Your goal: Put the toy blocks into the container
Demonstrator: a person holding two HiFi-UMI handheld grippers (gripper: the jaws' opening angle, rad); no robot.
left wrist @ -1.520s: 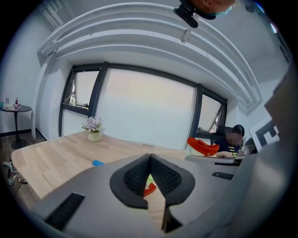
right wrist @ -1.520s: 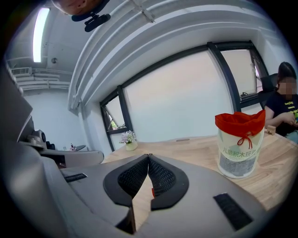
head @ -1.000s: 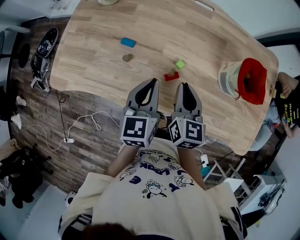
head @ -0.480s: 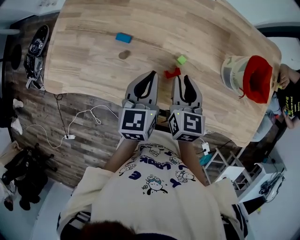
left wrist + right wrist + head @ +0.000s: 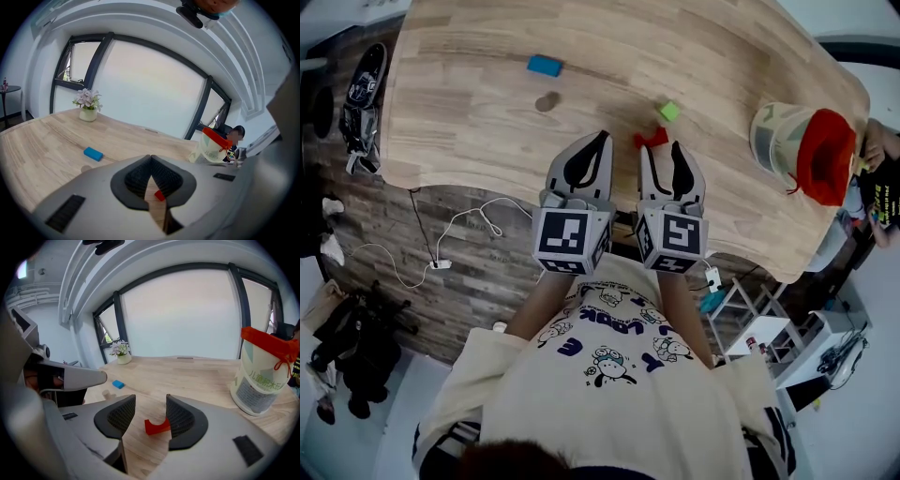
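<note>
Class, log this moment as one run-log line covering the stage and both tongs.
stage: pre-grasp of red arch-shaped toy block | right tongs: open, just been opening, block between them, not gripped | left tongs: shut, holding nothing

Wooden table [image 5: 469,122], blue block [image 5: 545,65], tan block [image 5: 547,101], green block [image 5: 669,111], red block [image 5: 651,139], red-topped container [image 5: 780,141] near right edge

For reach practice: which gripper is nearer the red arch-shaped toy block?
Right. The right gripper, jaws just opening, has the red arch-shaped toy block at its tips, ungripped; the shut left gripper sits further left.
</note>
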